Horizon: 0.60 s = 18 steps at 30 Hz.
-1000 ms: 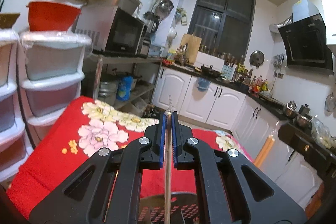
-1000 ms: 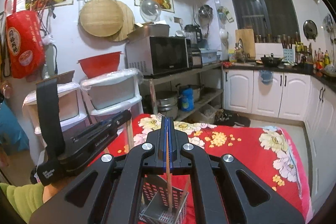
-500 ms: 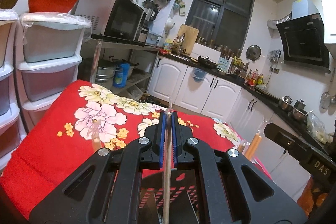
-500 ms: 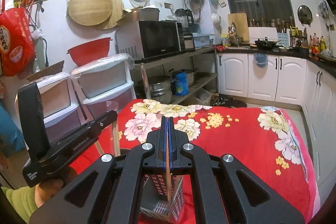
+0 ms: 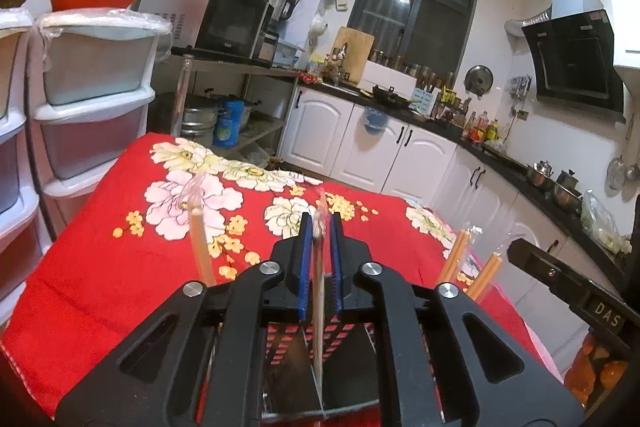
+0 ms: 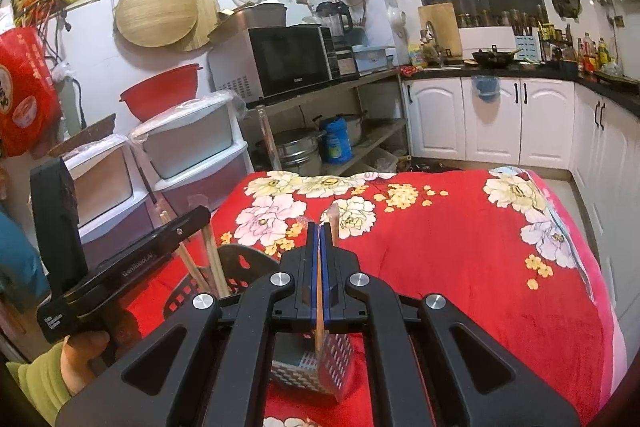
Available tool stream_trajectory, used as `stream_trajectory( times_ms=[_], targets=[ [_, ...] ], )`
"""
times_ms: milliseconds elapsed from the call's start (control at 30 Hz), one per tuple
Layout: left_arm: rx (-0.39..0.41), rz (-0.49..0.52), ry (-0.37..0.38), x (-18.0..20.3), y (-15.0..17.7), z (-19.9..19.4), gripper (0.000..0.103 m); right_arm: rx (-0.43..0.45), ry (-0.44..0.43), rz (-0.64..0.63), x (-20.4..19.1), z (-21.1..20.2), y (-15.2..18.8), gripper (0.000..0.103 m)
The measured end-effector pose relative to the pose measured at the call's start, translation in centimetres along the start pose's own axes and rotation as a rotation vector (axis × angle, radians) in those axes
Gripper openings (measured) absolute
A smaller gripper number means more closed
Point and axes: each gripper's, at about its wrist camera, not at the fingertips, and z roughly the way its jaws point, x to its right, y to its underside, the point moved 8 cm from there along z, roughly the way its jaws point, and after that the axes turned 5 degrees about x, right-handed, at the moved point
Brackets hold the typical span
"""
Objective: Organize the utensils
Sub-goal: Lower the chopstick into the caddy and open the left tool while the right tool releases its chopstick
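Observation:
My left gripper [image 5: 319, 227] stands over a black perforated utensil holder [image 5: 296, 341]. Its blue pads are slightly apart around a plastic-wrapped pair of chopsticks [image 5: 318, 299] that stands in the holder. Other wrapped chopsticks [image 5: 200, 247] stand in the holder at left and right [image 5: 454, 255]. My right gripper [image 6: 319, 231] is shut on a wrapped chopstick pair [image 6: 320, 307] whose lower end dips into a metal perforated holder [image 6: 320, 367]. The left gripper [image 6: 120, 259] and the black holder [image 6: 240, 263] show at left in the right wrist view.
Both holders stand on a table with a red floral cloth [image 6: 460, 239]. White plastic drawers [image 5: 88, 115] stand at the table's left. A shelf with a microwave [image 6: 288, 59] and pots is behind. White kitchen cabinets [image 6: 500, 119] line the far wall.
Both grippers have lowered toward their holders. The left pads have parted slightly around the chopsticks. More chopsticks in the black holder have come into view.

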Motion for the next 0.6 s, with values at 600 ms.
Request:
stream_trajectory(
  times_ms=[600],
  targets=[
    [-0.033, 0.009, -0.047, -1.0, 0.0, -0.7, 0.027, -0.012, 0.004, 0.005, -0.7, -1.7, 0.4, 0.030]
  ],
)
